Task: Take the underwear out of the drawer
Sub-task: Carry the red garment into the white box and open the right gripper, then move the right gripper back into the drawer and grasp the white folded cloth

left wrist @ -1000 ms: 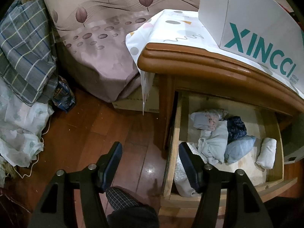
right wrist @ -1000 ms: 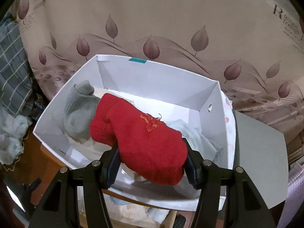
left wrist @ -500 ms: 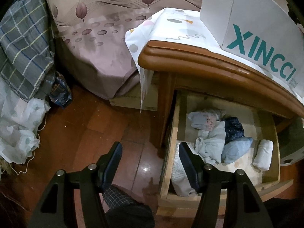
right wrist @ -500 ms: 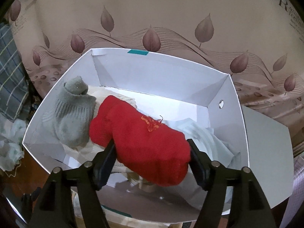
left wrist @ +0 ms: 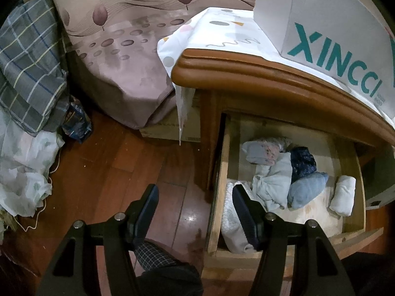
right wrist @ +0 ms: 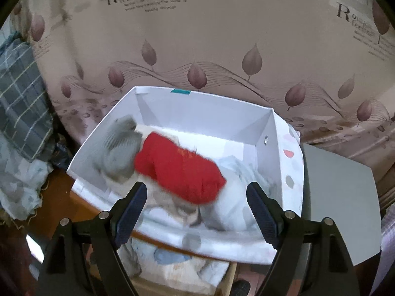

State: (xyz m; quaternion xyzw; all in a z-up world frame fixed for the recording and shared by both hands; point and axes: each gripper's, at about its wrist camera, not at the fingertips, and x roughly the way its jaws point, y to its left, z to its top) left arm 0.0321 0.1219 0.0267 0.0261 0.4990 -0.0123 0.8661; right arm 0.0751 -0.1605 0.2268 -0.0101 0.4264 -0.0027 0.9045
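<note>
In the left wrist view the wooden drawer (left wrist: 219, 172) stands pulled out under the nightstand top. It holds several rolled garments: a pale blue roll (left wrist: 307, 190), a dark navy one (left wrist: 302, 162), a white roll (left wrist: 343, 194) and a light grey-green bundle (left wrist: 274, 182). My left gripper (left wrist: 195, 202) is open and empty above the drawer's left edge. In the right wrist view my right gripper (right wrist: 196, 201) is open and empty above a white box (right wrist: 205, 113). A red knitted garment (right wrist: 180, 170) lies in the box beside a grey one (right wrist: 121, 148).
The white XINCCI box (left wrist: 321, 27) sits on a patterned cloth (left wrist: 222, 34) on the nightstand. A bed with leaf-print sheets (left wrist: 123, 56) stands to the left. Plaid fabric (left wrist: 27, 66) and plastic bags (left wrist: 22, 162) lie on the wooden floor (left wrist: 111, 172). A grey lid (right wrist: 340, 197) lies right of the box.
My right gripper has opened and let go of the red garment, which now lies in the box, and it has pulled back. My left gripper has drifted slightly, still open.
</note>
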